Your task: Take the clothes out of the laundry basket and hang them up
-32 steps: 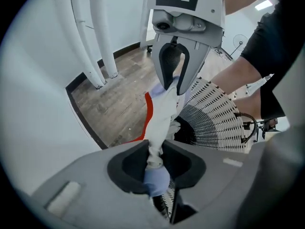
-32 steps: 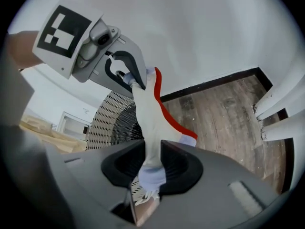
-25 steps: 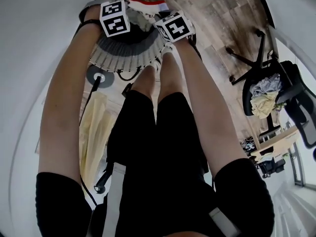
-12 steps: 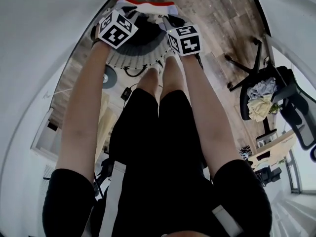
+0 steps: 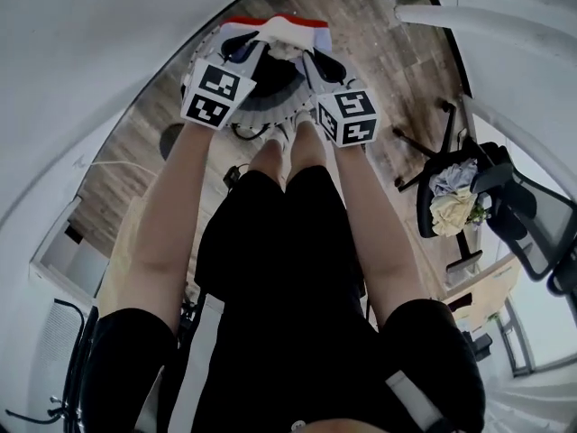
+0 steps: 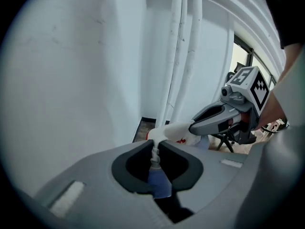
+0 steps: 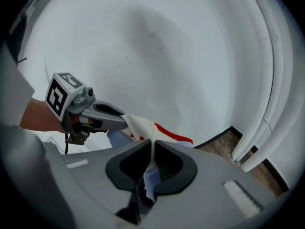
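A white garment [image 5: 275, 31] with a red band and blue parts is stretched between my two grippers, above the white ribbed laundry basket [image 5: 268, 103] by the person's feet. My left gripper [image 5: 245, 54] is shut on one edge of it; in the left gripper view the cloth [image 6: 172, 131] is pinched between the jaws [image 6: 155, 149]. My right gripper [image 5: 315, 61] is shut on the other edge, with white and blue fabric [image 7: 159, 129] running down between its jaws [image 7: 151, 151]. Each gripper view shows the other gripper, the right one [image 6: 221, 119] and the left one [image 7: 97, 112].
A white wall stands close ahead. White rack tubes [image 5: 469, 9] curve at the upper right, and upright white pipes [image 6: 178, 56] run down to the wooden floor. An office chair [image 5: 455, 201] draped with clothes stands at the right. A cable lies on the floor by the basket.
Both grippers have risen together with the garment, lifting it up out of the basket. The left gripper has rolled, so its marker cube faces another way.
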The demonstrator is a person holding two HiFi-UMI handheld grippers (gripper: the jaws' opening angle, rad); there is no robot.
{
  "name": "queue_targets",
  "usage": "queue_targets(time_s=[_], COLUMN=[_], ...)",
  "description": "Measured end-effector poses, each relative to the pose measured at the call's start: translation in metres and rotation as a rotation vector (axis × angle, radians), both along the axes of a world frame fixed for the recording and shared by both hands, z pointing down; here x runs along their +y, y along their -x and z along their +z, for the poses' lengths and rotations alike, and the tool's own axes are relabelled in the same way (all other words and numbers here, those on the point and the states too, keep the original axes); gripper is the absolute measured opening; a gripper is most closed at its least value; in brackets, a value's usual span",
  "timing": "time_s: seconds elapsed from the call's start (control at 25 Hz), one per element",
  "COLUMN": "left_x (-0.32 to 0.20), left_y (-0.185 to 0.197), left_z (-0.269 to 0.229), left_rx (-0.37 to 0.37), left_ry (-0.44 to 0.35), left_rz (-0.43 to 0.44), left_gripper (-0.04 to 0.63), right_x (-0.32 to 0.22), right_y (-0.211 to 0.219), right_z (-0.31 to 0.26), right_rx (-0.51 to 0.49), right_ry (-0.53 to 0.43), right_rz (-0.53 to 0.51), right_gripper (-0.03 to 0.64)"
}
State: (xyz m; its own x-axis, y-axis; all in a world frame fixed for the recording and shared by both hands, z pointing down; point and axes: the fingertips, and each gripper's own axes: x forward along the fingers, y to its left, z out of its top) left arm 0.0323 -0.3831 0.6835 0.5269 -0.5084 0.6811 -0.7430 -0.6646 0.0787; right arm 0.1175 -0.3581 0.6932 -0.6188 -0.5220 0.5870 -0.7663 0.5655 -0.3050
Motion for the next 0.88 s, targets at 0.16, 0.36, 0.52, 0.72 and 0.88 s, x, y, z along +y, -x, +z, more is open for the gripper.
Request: queue_targets(time_s=[0.16, 0.36, 0.52, 0.72, 0.88], left_x=[0.024, 0.053, 0.082, 0.135, 0.181], left_y=[0.021, 0.04, 0.049, 0.048, 0.042], left_z=[-0.068, -0.132, -0.182, -0.25, -0.294], left_rx=[0.047, 0.129, 0.195, 0.261, 0.259], left_ry=[-0.099, -0.179, -0.232, -0.324, -0.396], left_rz=[-0.073, -0.177, -0.284, -0.412, -0.491], left_gripper=[0.03, 0.029, 0.029, 0.031, 0.031], right_x=[0.016, 0.033, 0.057, 0.099, 0.137], right_y=[0.011, 0.031, 0.042, 0.052, 0.046], right_z=[-0.074, -0.148, -0.203, -0.273, -0.321], right_rx=[-0.034, -0.106, -0.162, -0.239, -0.303], right_ry=[-0.117, -0.224, -0.293, -0.387, -0.438], right_rz=[-0.009, -0.073, -0.164, -0.317, -0.406], right_gripper=[0.026, 0.026, 0.026, 0.026, 0.026])
